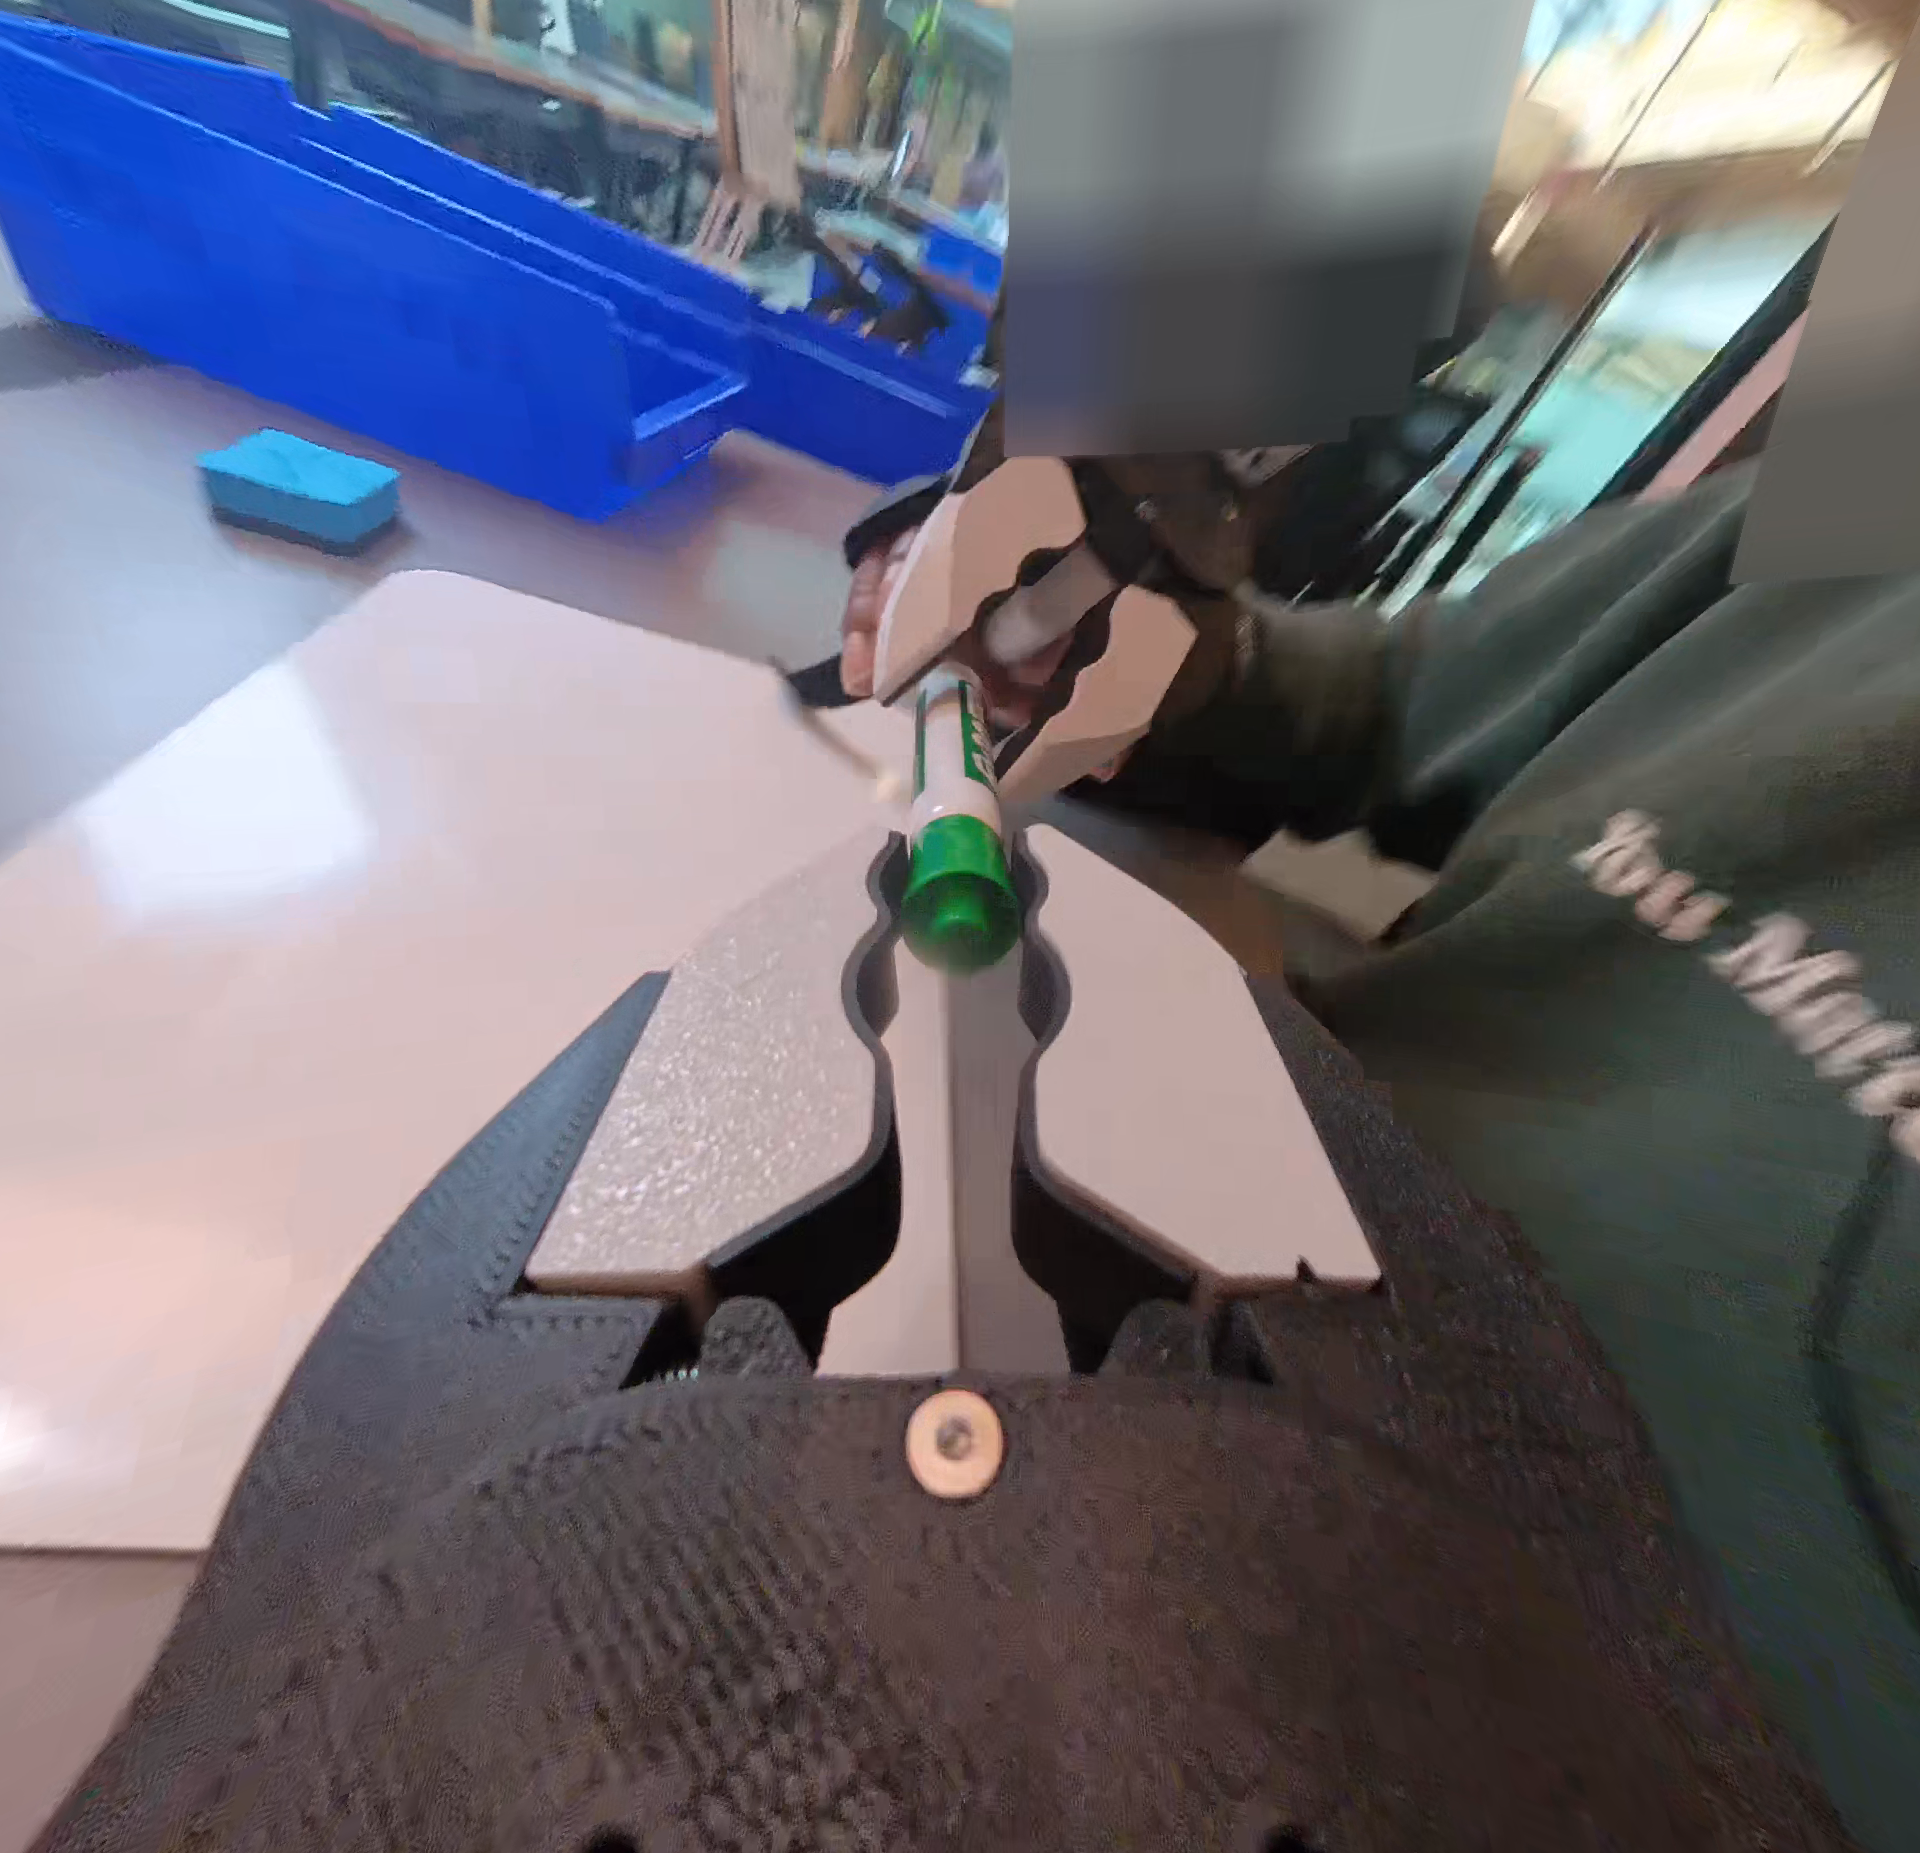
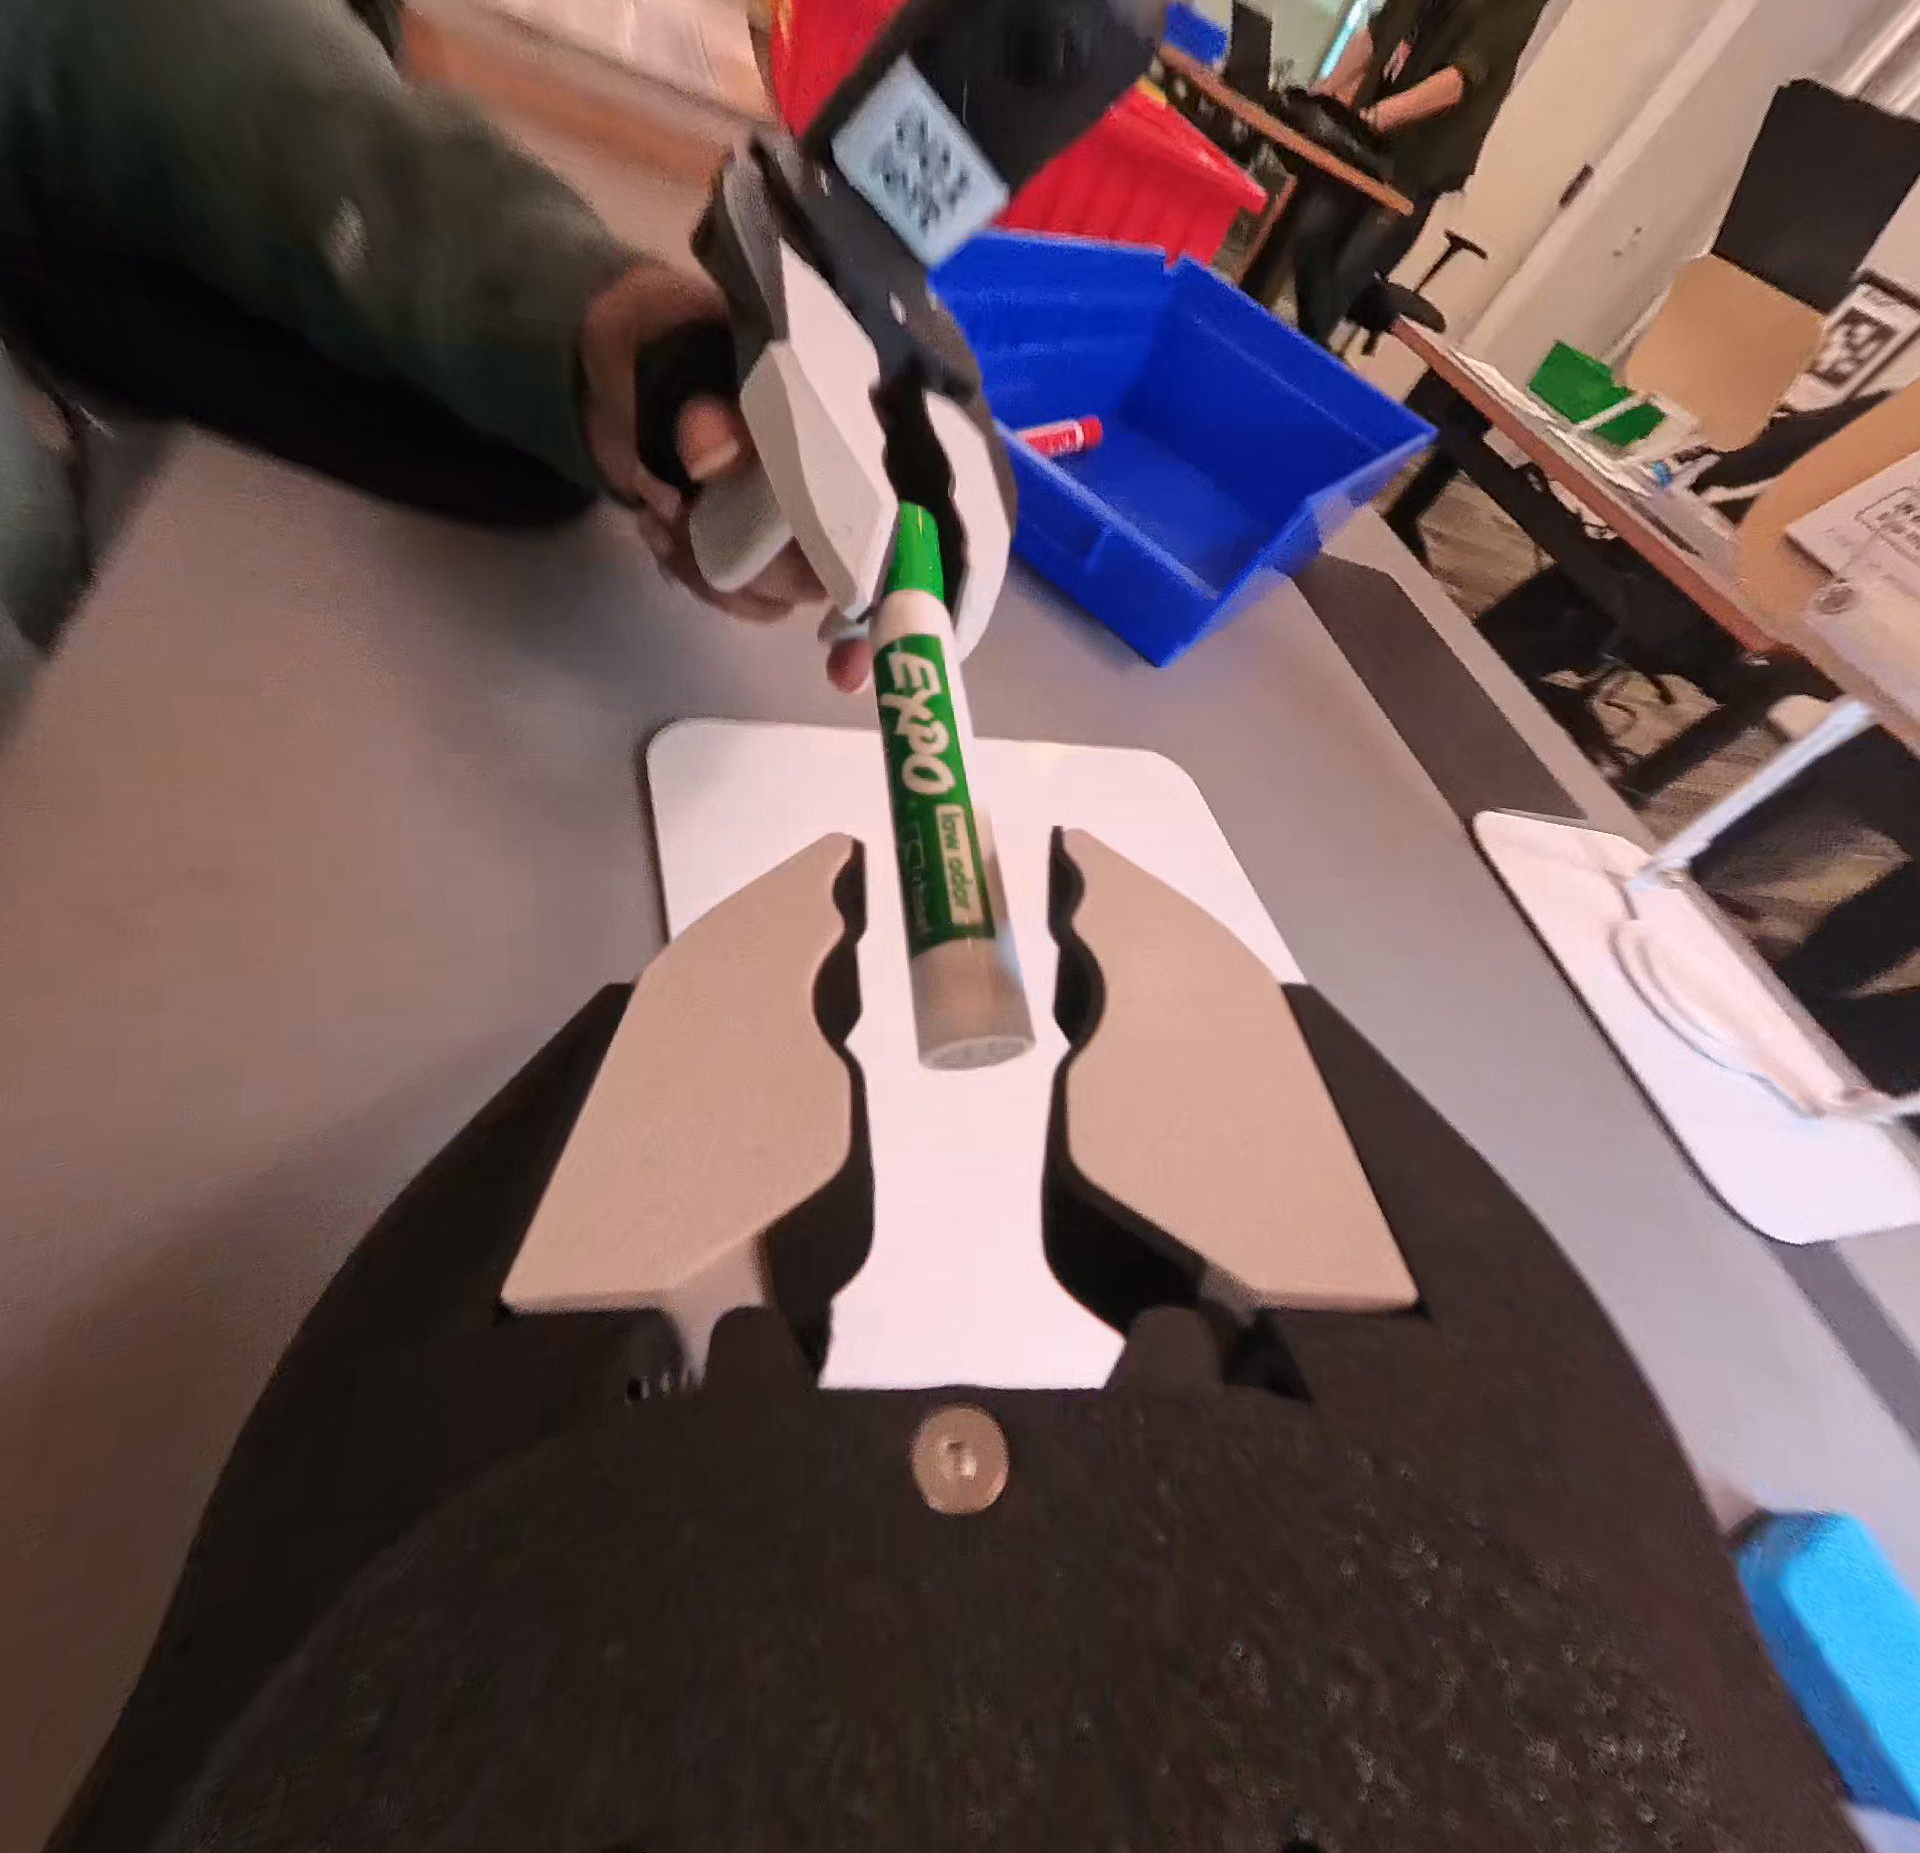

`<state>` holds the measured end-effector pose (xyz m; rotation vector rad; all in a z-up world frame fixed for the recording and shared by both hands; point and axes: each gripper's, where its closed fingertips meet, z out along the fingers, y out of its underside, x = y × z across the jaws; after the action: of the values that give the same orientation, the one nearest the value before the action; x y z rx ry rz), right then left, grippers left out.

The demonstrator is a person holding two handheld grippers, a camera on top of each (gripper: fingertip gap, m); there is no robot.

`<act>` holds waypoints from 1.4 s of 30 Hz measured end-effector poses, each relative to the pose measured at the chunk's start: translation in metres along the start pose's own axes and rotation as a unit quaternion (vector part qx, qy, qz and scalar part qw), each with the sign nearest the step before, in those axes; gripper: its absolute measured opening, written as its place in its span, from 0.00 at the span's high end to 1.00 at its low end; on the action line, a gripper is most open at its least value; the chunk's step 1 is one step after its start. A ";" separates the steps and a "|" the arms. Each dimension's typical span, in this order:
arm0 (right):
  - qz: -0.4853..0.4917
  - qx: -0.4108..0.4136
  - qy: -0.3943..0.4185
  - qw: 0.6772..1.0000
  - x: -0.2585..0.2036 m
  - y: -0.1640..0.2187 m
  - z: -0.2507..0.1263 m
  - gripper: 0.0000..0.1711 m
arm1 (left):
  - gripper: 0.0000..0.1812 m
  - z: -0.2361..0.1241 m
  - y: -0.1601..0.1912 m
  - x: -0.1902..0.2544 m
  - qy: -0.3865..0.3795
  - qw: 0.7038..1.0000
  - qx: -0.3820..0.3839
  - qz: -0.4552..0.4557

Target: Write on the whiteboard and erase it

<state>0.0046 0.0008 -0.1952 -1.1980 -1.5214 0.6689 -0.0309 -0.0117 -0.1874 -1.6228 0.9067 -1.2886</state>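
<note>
Now two grippers meet at one green marker (image 2: 928, 764).
Left gripper (image 1: 956, 894) pinches its cap; right gripper (image 2: 956, 946) is spread wide, so a crooked pull may drop it.

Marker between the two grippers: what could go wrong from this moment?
1. The left gripper holds the marker only by its green cap. The cap might pull off, and the barrel would then drop onto the whiteboard.
2. The fingers of the right gripper stand open on either side of the barrel's end. If they close off-centre, they could push the marker askew.
</note>
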 end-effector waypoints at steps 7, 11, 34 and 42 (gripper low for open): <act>0.024 0.060 -0.024 0.998 -0.010 -0.023 0.004 0.74 | 0.89 0.009 -0.007 0.020 0.116 0.980 0.056 -0.150; 0.025 0.079 -0.037 0.996 -0.021 -0.032 0.009 0.79 | 0.89 0.019 -0.002 0.029 0.145 0.970 0.053 -0.187; 0.017 0.084 -0.023 0.996 -0.020 -0.031 0.013 0.75 | 0.89 0.023 -0.001 0.030 0.171 0.947 0.068 -0.261; 0.008 0.096 -0.006 0.995 -0.016 -0.037 0.007 0.76 | 0.89 0.020 0.000 0.024 0.160 0.950 0.061 -0.259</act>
<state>-0.0153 -0.0252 -0.1712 -1.0632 -1.4238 0.8160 -0.0064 -0.0300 -0.1814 -1.6388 0.5807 -1.9757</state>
